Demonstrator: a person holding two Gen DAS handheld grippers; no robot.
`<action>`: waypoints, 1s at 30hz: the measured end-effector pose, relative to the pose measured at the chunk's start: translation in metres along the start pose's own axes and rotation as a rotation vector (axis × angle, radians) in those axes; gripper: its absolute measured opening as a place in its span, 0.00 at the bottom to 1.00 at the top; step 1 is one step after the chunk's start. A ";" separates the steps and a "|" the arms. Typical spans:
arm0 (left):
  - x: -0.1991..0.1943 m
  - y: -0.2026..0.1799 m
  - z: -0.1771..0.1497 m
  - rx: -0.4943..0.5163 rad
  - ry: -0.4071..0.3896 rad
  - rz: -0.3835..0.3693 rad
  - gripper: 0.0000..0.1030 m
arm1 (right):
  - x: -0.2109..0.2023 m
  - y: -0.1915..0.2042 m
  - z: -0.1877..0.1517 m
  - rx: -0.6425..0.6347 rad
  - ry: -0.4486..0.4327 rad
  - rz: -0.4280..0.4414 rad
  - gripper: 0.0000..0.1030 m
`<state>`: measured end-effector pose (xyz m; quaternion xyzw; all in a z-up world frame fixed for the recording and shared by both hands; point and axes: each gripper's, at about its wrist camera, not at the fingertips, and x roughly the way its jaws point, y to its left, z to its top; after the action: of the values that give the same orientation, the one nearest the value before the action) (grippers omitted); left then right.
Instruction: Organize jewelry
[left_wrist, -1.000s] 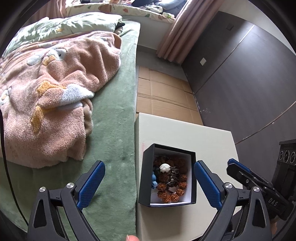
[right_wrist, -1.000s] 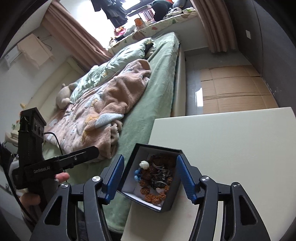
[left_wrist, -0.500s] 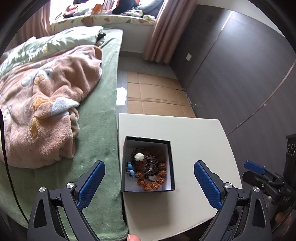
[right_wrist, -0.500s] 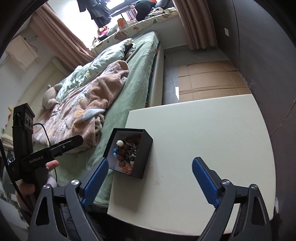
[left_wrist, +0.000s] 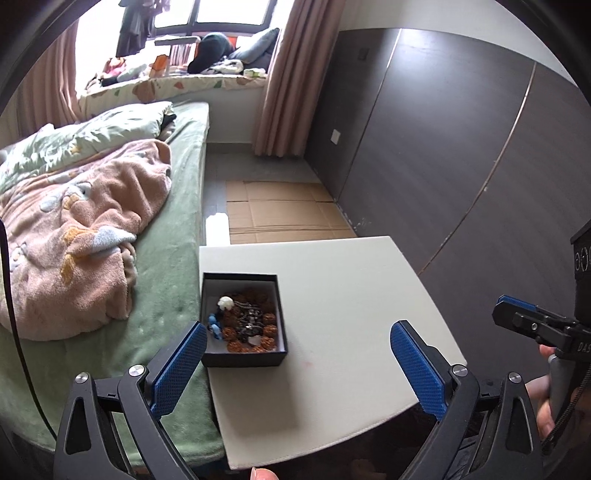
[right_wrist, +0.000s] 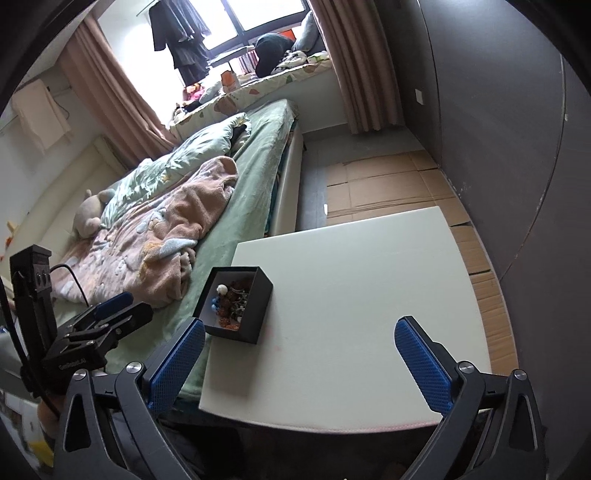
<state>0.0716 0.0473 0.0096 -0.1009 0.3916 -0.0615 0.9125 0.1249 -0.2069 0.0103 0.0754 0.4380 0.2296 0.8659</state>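
Both grippers have drawn back and up from the black box (left_wrist: 243, 321) since a second ago, when the right gripper's blue pads stood close on either side of it; now the box sits apart from both tools and looks smaller in each wrist view. It stands open on the white table (left_wrist: 347, 295), at the table's edge next to the bed (left_wrist: 173, 258), and holds a heap of jewelry (left_wrist: 245, 321): a ring of brown beads, a white bead, a small blue piece and some dark metal links tangled in the middle. The left gripper (left_wrist: 297, 367) hangs above the near part of the table with its jaws spread wide and nothing between them; one blue pad lies over the box's near corner in that view, though whether it is close to it cannot be told. The right gripper (right_wrist: 301, 365) is opening to its widest, its pads well apart over bare tabletop with nothing between them, the box beyond its left pad. Each tool shows at the edge of the other's view, with a hand (left_wrist: 546, 398) on the right one's handle. A pink blanket (left_wrist: 74, 236) lies rumpled on the green bedcover, flattened cardboard (left_wrist: 280, 214) covers the floor beyond the table, and a dark wardrobe wall (left_wrist: 461, 166) runs along the far side.
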 end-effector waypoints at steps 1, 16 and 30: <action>-0.002 -0.003 -0.003 0.004 -0.003 -0.001 0.97 | -0.004 -0.003 -0.005 0.001 -0.004 -0.006 1.00; -0.033 -0.036 -0.044 0.149 -0.099 0.050 0.97 | -0.039 -0.025 -0.059 0.011 -0.027 -0.067 1.00; -0.030 -0.026 -0.062 0.130 -0.132 0.094 0.97 | -0.040 -0.032 -0.087 0.000 -0.064 -0.104 1.00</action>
<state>0.0050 0.0194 -0.0051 -0.0269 0.3300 -0.0370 0.9429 0.0465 -0.2593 -0.0240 0.0599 0.4133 0.1818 0.8902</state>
